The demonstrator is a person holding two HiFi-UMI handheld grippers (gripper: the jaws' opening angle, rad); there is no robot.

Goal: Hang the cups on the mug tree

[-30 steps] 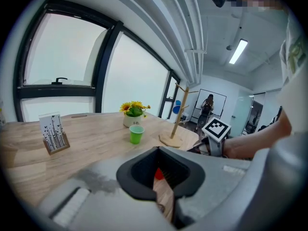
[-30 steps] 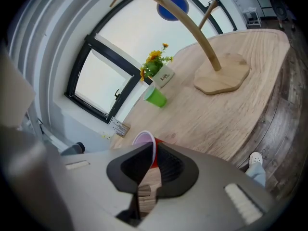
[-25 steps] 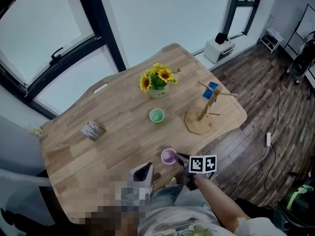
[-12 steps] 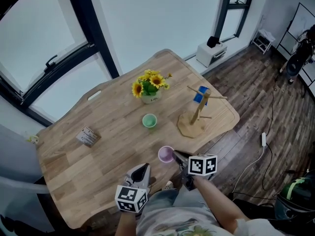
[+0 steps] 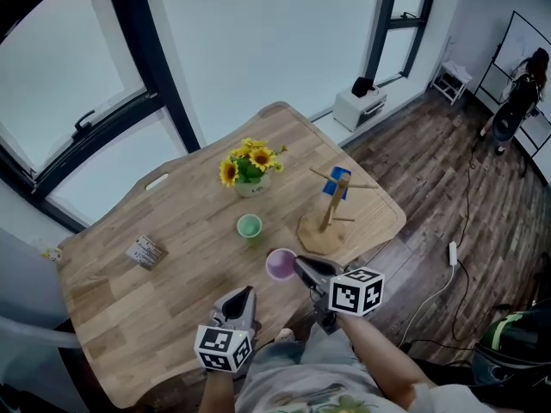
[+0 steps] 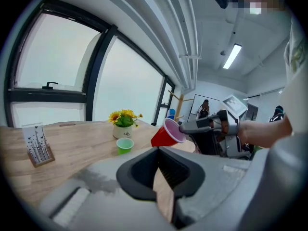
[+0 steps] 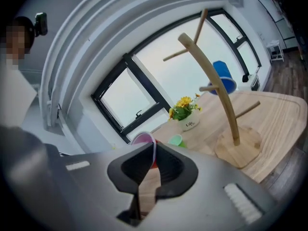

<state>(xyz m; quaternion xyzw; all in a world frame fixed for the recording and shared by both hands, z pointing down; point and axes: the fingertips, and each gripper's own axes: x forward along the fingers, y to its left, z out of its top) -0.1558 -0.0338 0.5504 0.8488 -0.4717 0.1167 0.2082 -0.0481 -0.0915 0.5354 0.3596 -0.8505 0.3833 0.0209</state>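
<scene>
A red cup with a pink inside [image 5: 280, 264] hangs in the air above the table's near edge, tipped on its side. My right gripper [image 5: 299, 266] is shut on its rim; the right gripper view shows the rim [image 7: 144, 139] pinched at the fingertips [image 7: 154, 146]. The wooden mug tree [image 5: 327, 209] stands to the far right with a blue cup [image 5: 338, 181] hung on it. A green cup [image 5: 249, 225] stands upright mid-table. My left gripper [image 5: 241, 303] hovers at the near edge, shut and empty, and sees the red cup [image 6: 166, 134].
A white pot of sunflowers [image 5: 248, 169] stands behind the green cup. A small card stand [image 5: 144, 250] sits at the left. The wooden table [image 5: 172, 222] ends just right of the tree base; a white box [image 5: 362, 103] sits on the floor beyond.
My right gripper has lifted the red cup off the table and tilted it. The left gripper has come forward into plain view, a little higher.
</scene>
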